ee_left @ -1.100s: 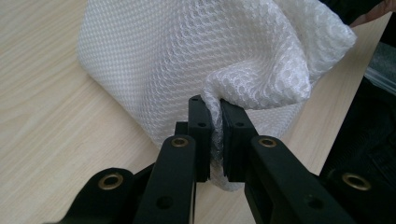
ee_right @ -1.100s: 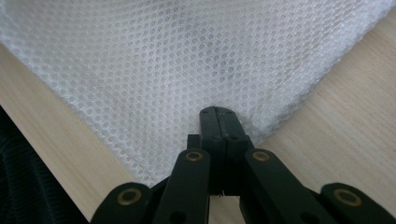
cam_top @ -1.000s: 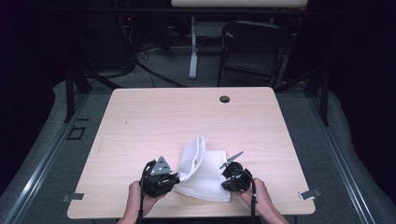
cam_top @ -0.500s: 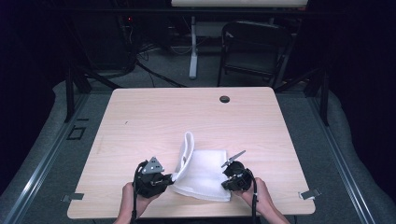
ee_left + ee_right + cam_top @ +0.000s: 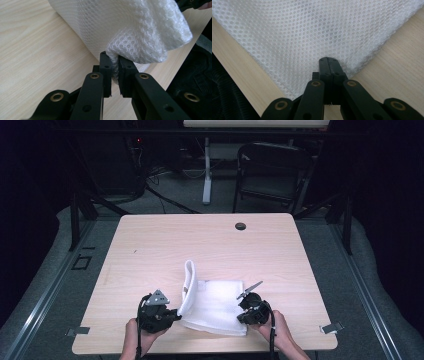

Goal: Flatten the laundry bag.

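So this looks like mid-fold on a white waffle-weave cloth [image 5: 215, 307], which sits low in the centre of the high view on the light wood table [image 5: 150, 250], close to the near edge. The left gripper [image 5: 172, 314] is pinching a bunched corner of it: in the left gripper view you can see the fabric [image 5: 140, 30] squeezed between the two black jaws, with the rest ballooning up and over in a raised flap. The right gripper [image 5: 246, 312] has its jaws pressed together right at the opposite near corner, and the cloth [image 5: 312, 32] there lies flat; I'd say it's pinning or nipping the very edge, but I can't tell for sure if any weave is actually caught. My guess for the next move: carry that lifted left side across toward the right of the frame, keeping the right corner anchored so the edges line up.
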The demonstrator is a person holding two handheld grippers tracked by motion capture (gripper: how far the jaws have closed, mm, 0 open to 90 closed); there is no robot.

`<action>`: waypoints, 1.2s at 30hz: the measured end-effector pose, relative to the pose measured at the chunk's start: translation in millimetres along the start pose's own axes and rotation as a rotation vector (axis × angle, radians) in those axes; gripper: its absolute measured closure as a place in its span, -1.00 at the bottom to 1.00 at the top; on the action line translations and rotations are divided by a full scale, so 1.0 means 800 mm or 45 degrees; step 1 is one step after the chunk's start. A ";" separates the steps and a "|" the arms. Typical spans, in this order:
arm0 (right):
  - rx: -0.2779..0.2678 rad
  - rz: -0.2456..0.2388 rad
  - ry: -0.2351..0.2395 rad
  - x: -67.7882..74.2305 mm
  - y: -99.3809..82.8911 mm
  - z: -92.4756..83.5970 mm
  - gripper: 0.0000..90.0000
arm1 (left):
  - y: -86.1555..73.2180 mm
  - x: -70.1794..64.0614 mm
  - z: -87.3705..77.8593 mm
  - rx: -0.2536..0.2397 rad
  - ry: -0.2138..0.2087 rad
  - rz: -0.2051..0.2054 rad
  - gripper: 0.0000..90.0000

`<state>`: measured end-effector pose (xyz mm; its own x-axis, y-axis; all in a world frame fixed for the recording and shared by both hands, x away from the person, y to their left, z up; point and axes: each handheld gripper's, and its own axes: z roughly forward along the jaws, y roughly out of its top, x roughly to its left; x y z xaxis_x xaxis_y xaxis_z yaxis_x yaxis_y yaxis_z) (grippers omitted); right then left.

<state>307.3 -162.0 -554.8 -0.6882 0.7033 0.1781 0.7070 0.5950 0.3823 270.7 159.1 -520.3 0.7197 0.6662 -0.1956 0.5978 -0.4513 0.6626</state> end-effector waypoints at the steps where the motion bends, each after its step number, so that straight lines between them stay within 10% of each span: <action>1: 0.000 0.000 0.000 0.000 0.000 0.000 1.00 | 0.000 0.000 0.000 0.000 0.000 0.000 0.85; 21: 0.010 -0.004 -0.041 -0.007 0.001 -0.003 1.00 | -0.014 0.014 -0.010 0.093 -0.026 -0.084 0.70; 30: 0.020 0.018 -0.048 -0.017 -0.003 -0.008 1.00 | -0.029 0.026 -0.035 0.078 0.033 -0.209 -0.10; 36: 0.014 0.002 -0.042 -0.024 -0.005 -0.009 1.00 | -0.022 0.021 -0.041 0.023 0.052 -0.144 -0.47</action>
<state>316.5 -180.9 -553.3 -0.6816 0.7164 0.1489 0.7099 0.5981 0.3718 260.5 197.5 -511.4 0.6327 0.7367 -0.2386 0.6807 -0.3823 0.6249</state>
